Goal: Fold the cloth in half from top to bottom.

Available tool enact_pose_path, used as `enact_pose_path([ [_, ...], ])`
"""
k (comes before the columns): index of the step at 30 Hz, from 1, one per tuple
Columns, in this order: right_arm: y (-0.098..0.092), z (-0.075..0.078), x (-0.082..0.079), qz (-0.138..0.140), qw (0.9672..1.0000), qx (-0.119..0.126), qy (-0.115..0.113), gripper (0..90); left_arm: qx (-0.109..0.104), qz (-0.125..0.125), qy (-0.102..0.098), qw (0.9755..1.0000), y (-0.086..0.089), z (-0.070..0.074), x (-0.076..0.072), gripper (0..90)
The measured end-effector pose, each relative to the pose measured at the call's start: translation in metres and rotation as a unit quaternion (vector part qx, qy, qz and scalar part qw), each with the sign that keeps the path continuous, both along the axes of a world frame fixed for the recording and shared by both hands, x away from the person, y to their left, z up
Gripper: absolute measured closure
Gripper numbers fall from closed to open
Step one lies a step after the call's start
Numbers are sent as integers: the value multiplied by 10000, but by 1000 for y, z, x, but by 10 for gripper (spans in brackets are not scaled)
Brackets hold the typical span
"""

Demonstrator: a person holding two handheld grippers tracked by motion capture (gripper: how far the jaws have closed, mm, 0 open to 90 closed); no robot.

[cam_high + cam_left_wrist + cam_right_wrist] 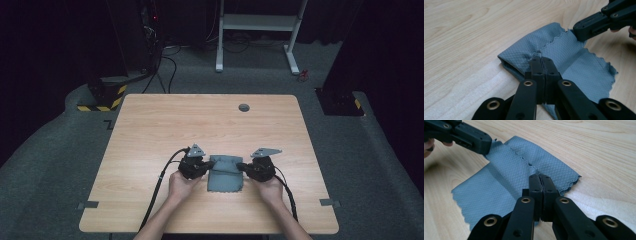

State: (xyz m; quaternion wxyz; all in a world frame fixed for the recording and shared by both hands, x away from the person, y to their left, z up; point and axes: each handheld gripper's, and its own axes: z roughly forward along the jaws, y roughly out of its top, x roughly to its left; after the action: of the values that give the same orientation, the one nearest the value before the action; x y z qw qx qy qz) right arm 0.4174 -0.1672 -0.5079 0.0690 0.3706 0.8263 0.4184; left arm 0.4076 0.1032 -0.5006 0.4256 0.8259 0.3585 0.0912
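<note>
A grey cloth [226, 175] with a fine diamond weave lies on the wooden bench [150, 135], towards its near edge and roughly midway across, directly between the two tongs. In the high view the left tongs [206, 164] come at the cloth from its left side and the right tongs [241, 166] from its right side, each carried in one of the person's hands, so the two face each other across the fabric. In the left gripper view the left tongs [541, 59] are clenched with their jaws pressed flat together, pinching the scalloped edge of the cloth [564, 55] where it is folded back over itself; the fabric rises a little at that fold while the rest lies spread on the bench beyond and to the right. Farther along the same edge the right tongs [577, 33] bite the cloth as well. In the right gripper view the right tongs [539, 177] are likewise clenched on the hemmed edge of the cloth [506, 172], and the left tongs [486, 147] grip it at the far corner.
</note>
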Motion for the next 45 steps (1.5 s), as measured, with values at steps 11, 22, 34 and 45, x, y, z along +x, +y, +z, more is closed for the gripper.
enact_pose_path([
  [11,-2,-3,-14,93,9999,-43,-51,891,88,-154,-27,9998,0,-8,-15,889],
  [22,0,-6,-27,224,9994,-198,-180,890,72,-210,-4,9998,2,-13,-25,885],
  [34,1,-8,-39,299,9988,-267,-282,889,52,-314,27,9995,5,-15,-38,886],
  [45,-2,-12,-47,276,9988,-235,-332,846,37,-298,125,9995,10,-18,-42,855],
])
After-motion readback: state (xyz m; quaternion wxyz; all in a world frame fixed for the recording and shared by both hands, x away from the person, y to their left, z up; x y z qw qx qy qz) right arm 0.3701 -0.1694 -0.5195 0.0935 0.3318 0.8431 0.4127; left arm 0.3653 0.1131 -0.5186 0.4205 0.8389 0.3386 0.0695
